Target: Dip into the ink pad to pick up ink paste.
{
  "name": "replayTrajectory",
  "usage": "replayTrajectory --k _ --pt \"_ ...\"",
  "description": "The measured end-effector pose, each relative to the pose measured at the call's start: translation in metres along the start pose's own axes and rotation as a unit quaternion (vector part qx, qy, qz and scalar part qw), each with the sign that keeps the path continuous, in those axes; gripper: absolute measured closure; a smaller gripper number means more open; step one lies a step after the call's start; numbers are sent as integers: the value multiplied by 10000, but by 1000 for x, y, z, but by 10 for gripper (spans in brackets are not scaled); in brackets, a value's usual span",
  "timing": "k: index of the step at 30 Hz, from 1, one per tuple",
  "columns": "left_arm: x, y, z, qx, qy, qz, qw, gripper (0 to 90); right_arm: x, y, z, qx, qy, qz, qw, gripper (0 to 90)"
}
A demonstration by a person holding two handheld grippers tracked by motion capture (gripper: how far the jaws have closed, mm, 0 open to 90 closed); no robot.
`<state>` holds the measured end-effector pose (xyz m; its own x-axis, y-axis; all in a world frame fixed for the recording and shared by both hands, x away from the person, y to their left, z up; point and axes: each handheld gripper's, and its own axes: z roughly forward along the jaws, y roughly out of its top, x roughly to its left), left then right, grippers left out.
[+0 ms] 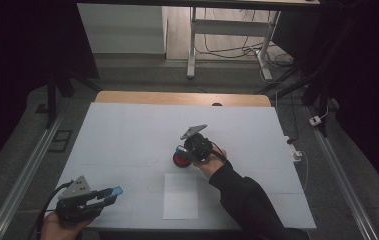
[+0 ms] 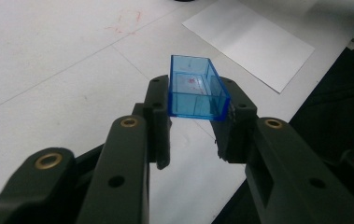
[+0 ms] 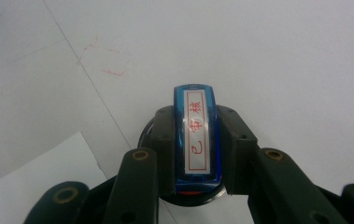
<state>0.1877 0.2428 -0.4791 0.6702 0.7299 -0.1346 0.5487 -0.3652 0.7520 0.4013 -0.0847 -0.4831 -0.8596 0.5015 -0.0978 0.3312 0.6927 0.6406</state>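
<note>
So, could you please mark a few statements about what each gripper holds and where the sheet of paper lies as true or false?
1. The left gripper holds a clear blue box between its jaws. True.
2. The blue box is closed by a lid. False: its top is open.
3. The right gripper is shut on a blue stamp with a red-lettered label. True.
4. The stamp is pressed on the sheet of paper. False: in the high view it is over a red ink pad, beyond the sheet.
5. The sheet lies at the table's far edge. False: it lies near the person's side.
</note>
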Motion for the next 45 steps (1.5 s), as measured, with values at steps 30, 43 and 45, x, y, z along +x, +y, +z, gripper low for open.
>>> replayTrajectory --k 30,43,45 --pt "0 0 0 -5 -24 -26 10000 684 -13 1 -21 -520 278 488 9971 697" --pt "1 0 0 -8 -31 -33 10000 684 -9 -3 -9 -310 362 413 9980 697" --pt "1 0 0 -4 -28 -33 10000 683 -9 -4 -7 -290 382 408 9980 697"
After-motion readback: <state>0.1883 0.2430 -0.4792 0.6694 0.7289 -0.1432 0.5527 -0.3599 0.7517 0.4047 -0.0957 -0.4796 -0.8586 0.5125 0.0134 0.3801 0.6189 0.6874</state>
